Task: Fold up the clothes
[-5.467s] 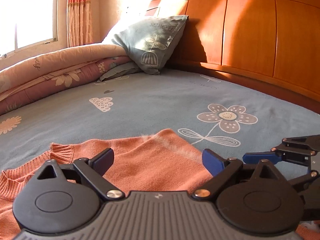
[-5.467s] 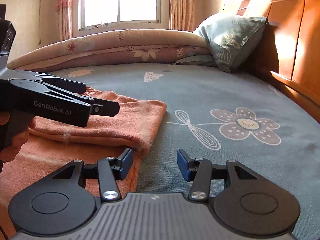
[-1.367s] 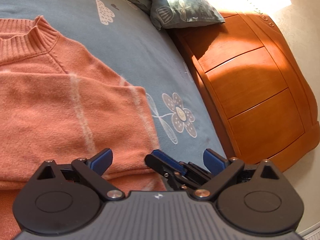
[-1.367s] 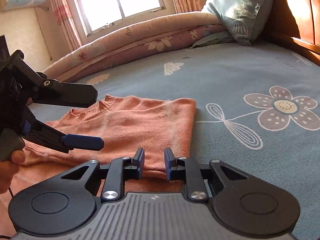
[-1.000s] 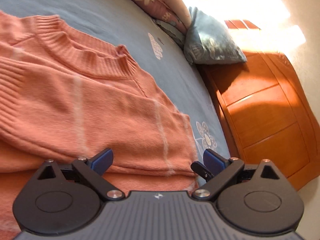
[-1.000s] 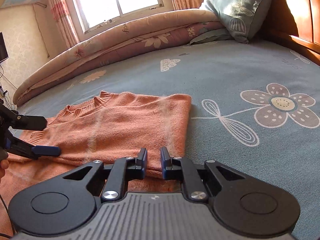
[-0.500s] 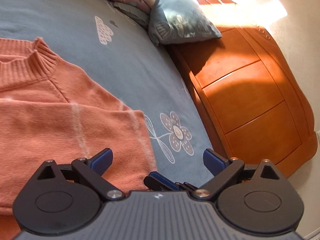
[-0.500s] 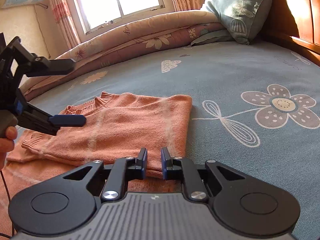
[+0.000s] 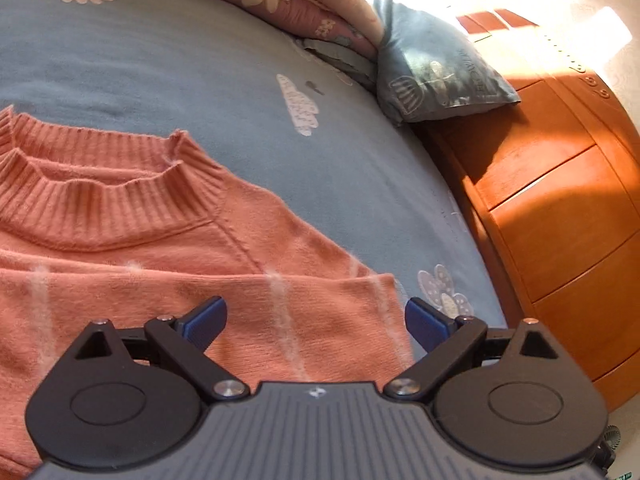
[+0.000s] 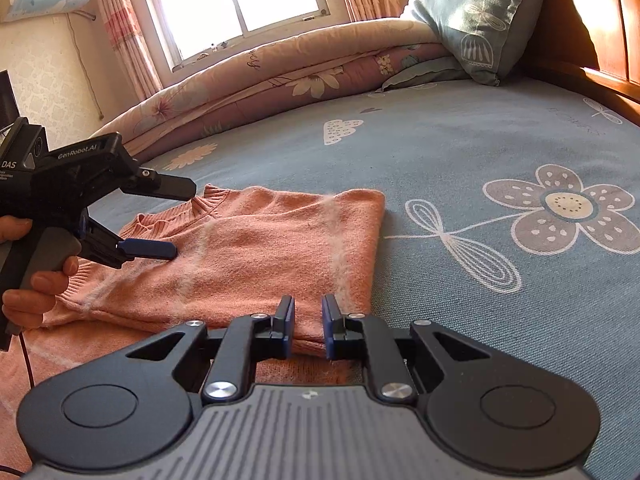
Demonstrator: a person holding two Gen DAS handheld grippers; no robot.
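An orange knit sweater [image 9: 160,260] lies folded on the blue flowered bedsheet [image 9: 200,80], its ribbed collar toward the rolled quilt. In the right wrist view the sweater [image 10: 272,248] has a folded edge on its near side. My right gripper [image 10: 309,330] has its jaws nearly together, pinching a bunch of that near edge. My left gripper [image 10: 184,220], held by a hand [image 10: 28,292], hovers open above the sweater's collar side. Its own camera shows the left gripper [image 9: 314,312] wide open over the fabric, holding nothing.
A rolled pink quilt [image 10: 280,80] runs along the far side of the bed below the window. A grey-blue pillow [image 10: 476,20] leans on the orange wooden headboard [image 10: 600,20] at the right. Bare bedsheet [image 10: 440,140] stretches right of the sweater.
The left gripper swung from the sweater's left edge to above the collar side, still open. The right gripper stayed in place, pinching the near edge.
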